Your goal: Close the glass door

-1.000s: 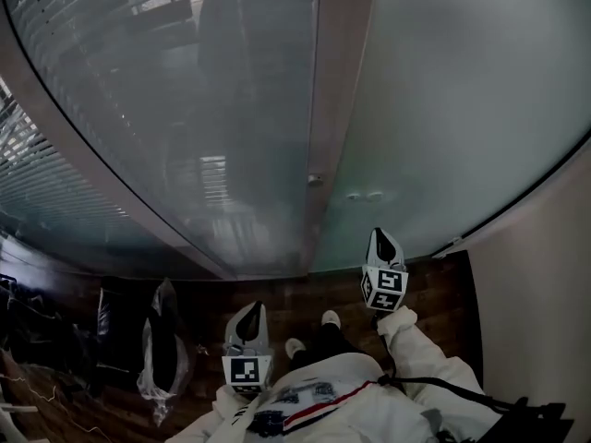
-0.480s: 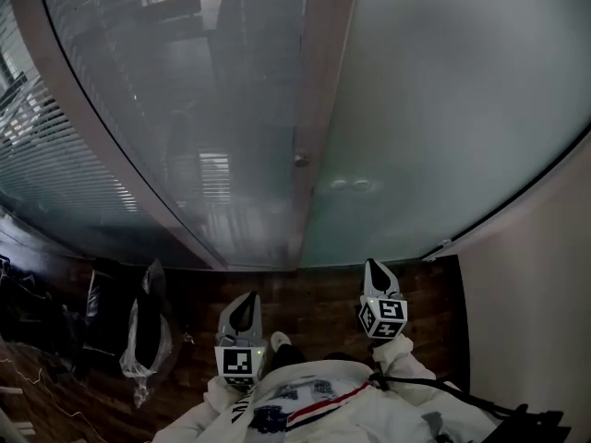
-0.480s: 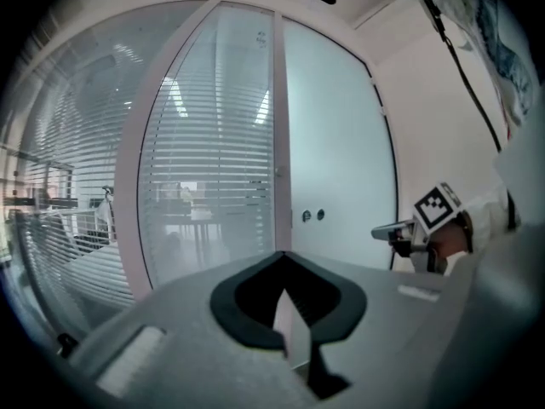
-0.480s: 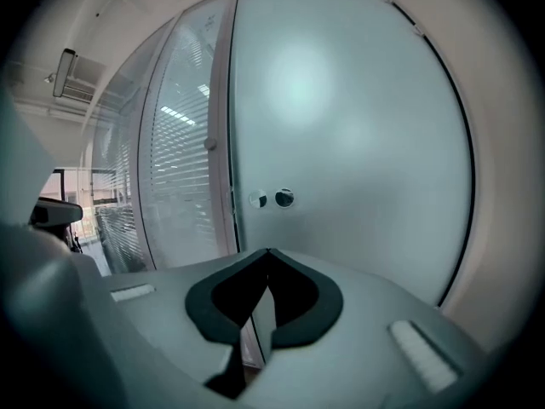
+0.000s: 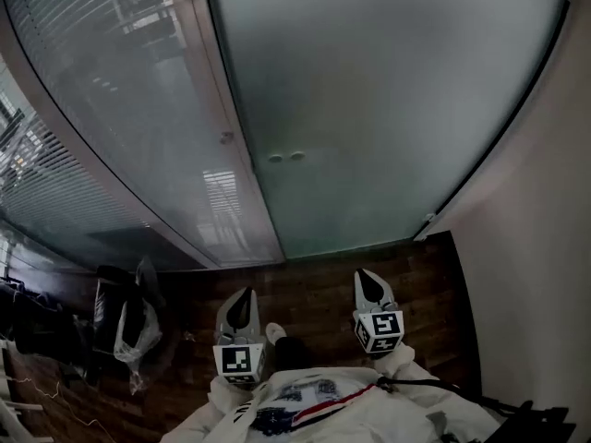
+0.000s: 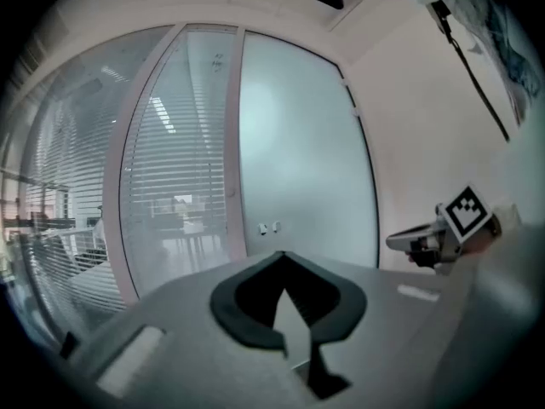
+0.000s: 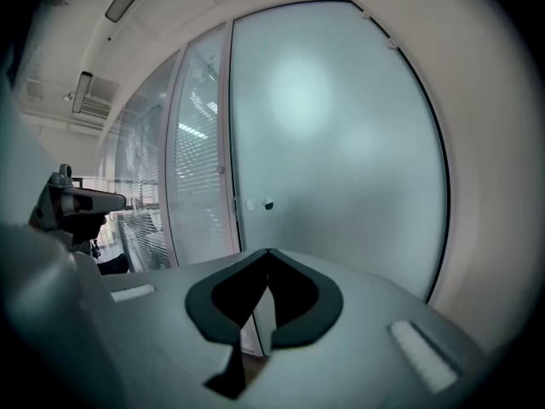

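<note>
The frosted glass door fills the middle and right of the head view. Its left edge lies along the pale frame post, with two small round fittings near that edge. My left gripper and right gripper hover over the wooden floor, well short of the door, both pointing at it. Both are shut with nothing between the jaws. In the left gripper view, the shut left gripper faces the door. In the right gripper view, the shut right gripper faces the door and its fittings.
A glass partition with blinds runs off to the left of the post. Dark bags and a plastic bag lie on the wooden floor at the left. A plain wall closes in on the right.
Both grippers have drawn back from the door and sit lower in the head view. The view has swung, so the frame post and fittings now lie further left and higher.
</note>
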